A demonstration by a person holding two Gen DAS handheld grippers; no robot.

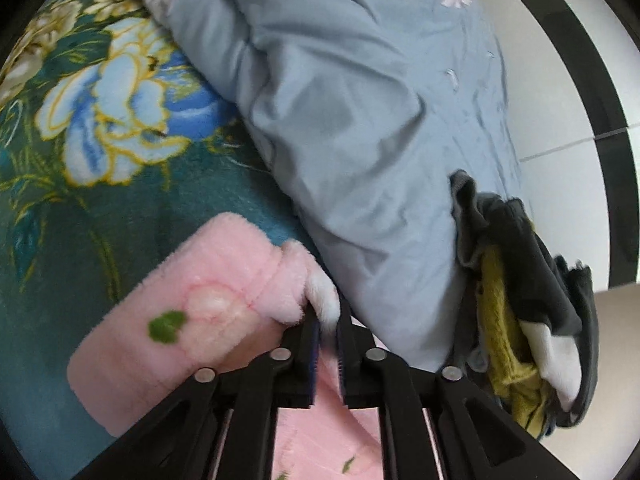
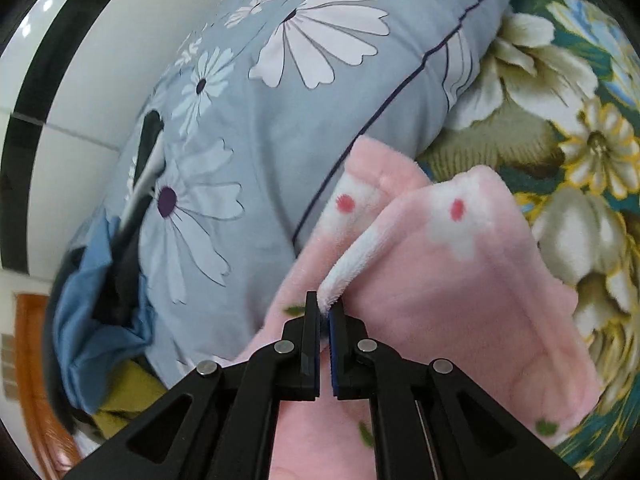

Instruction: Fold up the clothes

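Two grippers hold one garment over a bed covered by a teal floral blanket. A large grey-blue daisy-print duvet lies bunched across the blanket, reaching the far edge. A heap of unfolded clothes, dark grey, mustard and white, sits at the duvet's end, apparently awaiting folding. Nearest the cameras, the pink fleece garment, printed with white flowers, drapes partly doubled over itself above the blanket, beside the duvet. The left gripper pinches its white-trimmed edge between closed fingers. The right gripper clamps another white-trimmed edge. Folding looks to be underway, with no finished pieces visible.
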